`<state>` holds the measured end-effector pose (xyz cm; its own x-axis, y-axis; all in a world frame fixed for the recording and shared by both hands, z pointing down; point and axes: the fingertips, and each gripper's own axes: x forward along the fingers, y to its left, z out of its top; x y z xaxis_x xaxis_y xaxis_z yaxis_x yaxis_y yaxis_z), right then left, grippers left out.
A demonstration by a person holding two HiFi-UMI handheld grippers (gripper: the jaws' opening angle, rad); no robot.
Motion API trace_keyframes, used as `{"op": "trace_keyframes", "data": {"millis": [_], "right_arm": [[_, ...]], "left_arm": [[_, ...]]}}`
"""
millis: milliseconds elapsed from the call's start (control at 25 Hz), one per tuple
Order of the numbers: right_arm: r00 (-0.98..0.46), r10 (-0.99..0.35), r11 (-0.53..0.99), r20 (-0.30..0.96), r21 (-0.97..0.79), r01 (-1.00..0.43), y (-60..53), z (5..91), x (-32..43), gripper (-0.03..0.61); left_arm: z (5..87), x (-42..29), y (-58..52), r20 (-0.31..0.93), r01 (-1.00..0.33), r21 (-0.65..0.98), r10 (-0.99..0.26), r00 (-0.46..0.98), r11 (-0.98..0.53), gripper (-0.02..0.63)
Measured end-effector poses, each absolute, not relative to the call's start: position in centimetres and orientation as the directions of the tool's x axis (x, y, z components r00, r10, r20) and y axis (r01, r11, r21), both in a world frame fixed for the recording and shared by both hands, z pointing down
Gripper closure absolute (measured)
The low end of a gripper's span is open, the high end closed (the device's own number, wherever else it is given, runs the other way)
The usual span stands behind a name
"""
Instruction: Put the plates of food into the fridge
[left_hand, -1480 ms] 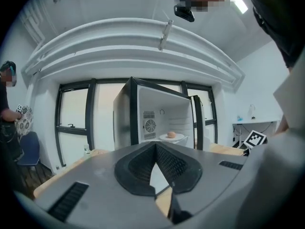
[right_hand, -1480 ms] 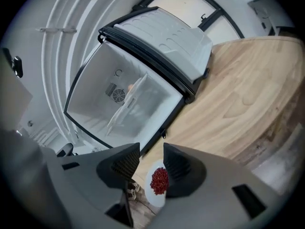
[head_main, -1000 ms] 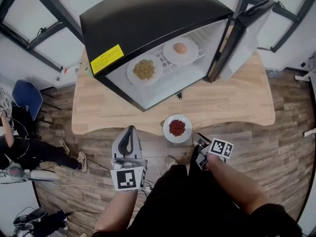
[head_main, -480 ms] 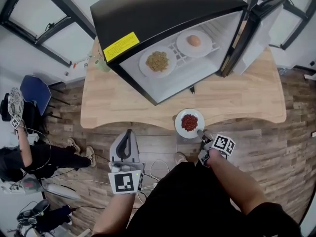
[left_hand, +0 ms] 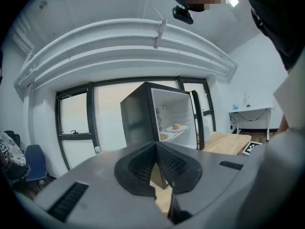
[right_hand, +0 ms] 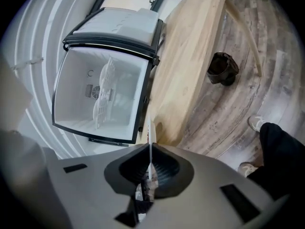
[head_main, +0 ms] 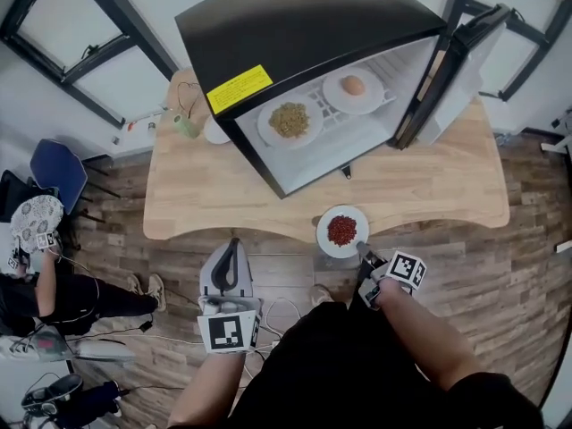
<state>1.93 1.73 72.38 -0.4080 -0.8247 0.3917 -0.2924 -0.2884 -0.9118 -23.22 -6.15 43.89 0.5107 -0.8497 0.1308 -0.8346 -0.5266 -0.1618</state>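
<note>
A white plate of red food [head_main: 341, 231] sits at the front edge of the wooden table [head_main: 223, 186]. My right gripper [head_main: 362, 250] has just been closing and is now shut on that plate's near rim, which shows edge-on [right_hand: 151, 144] between the pads of the right gripper [right_hand: 150, 163]. The black fridge [head_main: 304, 25] stands open on the table; its shelf holds a plate of grain [head_main: 290, 121] and a plate with an egg-like item [head_main: 353, 88]. My left gripper [head_main: 234, 244] hangs short of the table, shut and empty, and in its own view the left gripper [left_hand: 156, 147] points at the fridge [left_hand: 157, 113].
The fridge door [head_main: 456, 70] swings out to the right. A small white dish [head_main: 214, 132] and a green bottle [head_main: 186, 125] stand left of the fridge. A person [head_main: 36, 266] sits on the floor at left by a blue chair [head_main: 55, 170]. A dark object [right_hand: 222, 68] lies on the floor.
The right gripper moved forward to the plate of red food and closed on its rim. The left gripper drifted slightly and stayed shut.
</note>
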Motion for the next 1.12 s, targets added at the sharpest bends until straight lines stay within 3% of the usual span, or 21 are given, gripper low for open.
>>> {"op": "trace_keyframes", "data": {"millis": [640,960,1120], "right_arm": [[-0.390,-0.864,-0.173,0.319,-0.915,-0.364,-1.7,63.3,5.0,0.546],[-0.461,-0.841,-0.100,0.283,-0.919,-0.381,-7.1,61.6,4.9,0.546],[-0.502,-0.816,-0.090,0.288,-0.920,-0.381,-9.6,61.7,4.6,0.545]], "left_arm": [[42.7,-20.6,-7.3,0.040,-0.839,-0.074,-0.842,0.538,-0.540,0.609],[42.6,-20.5,-9.1,0.083,-0.872,-0.078,-0.875,0.477,-0.483,0.609],[41.5,-20.8,-10.5,0.037,-0.900,-0.072,-0.903,0.429,-0.430,0.609]]}}
